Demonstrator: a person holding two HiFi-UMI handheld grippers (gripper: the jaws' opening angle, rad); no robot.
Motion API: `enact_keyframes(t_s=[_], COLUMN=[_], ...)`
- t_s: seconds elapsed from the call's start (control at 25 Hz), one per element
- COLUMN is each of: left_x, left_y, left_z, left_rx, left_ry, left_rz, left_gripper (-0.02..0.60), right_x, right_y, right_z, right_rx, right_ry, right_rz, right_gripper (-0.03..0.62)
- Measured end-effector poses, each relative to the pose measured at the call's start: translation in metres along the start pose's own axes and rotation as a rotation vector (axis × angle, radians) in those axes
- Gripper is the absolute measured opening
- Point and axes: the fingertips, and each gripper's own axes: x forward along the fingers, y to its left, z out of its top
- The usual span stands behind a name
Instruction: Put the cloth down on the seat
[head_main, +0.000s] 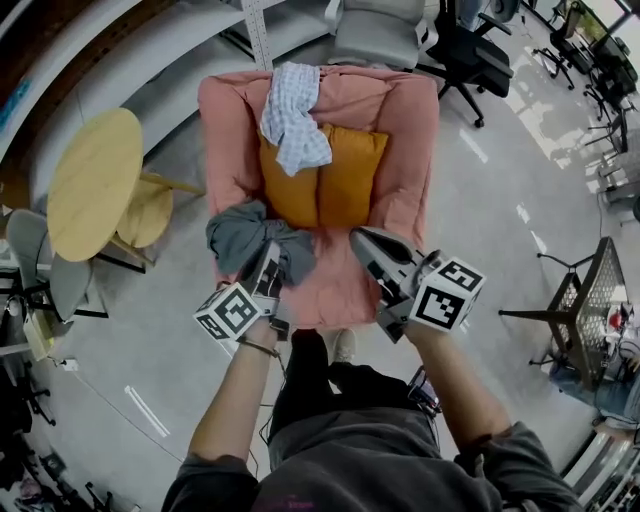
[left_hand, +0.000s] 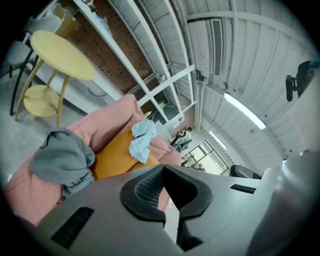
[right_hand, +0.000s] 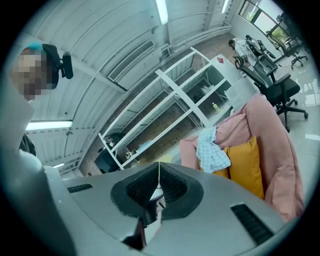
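My left tool (head_main: 270, 258) is closed, pads together with nothing between them. The grey cloth (head_main: 250, 238) lies bunched at the front left corner of the pink armchair (head_main: 410, 150), at 11 o'clock from the tip. I cannot tell whether the two touch. My right tool (head_main: 360, 238) is closed and empty too, above the seat's front edge. At 12 o'clock an orange cushion (head_main: 345, 180) leans on the backrest, with a pale checked cloth (head_main: 292, 120) draped over both. A round yellow table (head_main: 95, 180) stands at 9 o'clock.
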Motion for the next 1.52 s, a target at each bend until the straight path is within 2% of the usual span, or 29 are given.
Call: enact_keyframes(t_s=[0.2,0.36,0.52,0.64,0.92,1.52], left_x=[-0.021,-0.030,-0.031,-0.024,-0.010,0.007], left_y=[-0.065,-0.105,-0.129,-0.137,-0.144,-0.149], left_z=[0.017,0.026,0.036,0.046,0.061,0.072], left_rx=[0.106,0.201,0.303,0.343,0.382,0.350], left_ry=[-0.012,0.010,0.037,0.051,0.071,0.051], left_rz=[-0.050,-0.102,-0.146,-0.172,-0.201,-0.227], left_gripper=[0.008,0.008,0.008,0.008,0.008,0.008], right_x=[-0.032,-0.045,-0.049,-0.046,-0.032,-0.023], right_y=[0.027,0.042,0.045,0.039,0.032,0.019], right_z=[0.026,0.048,0.064,0.074,0.085,0.089], right_rx=[-0.023,-0.053,-0.108,-0.132,-0.161,-0.167], right_ry=[-0.037,-0.065,-0.086,-0.104,-0.113,-0.090], right_rz=[0.029,0.032,0.010,-0.025,-0.064,-0.076], right_gripper=[0.015,0.015,0.015,0.015,0.015,0.014])
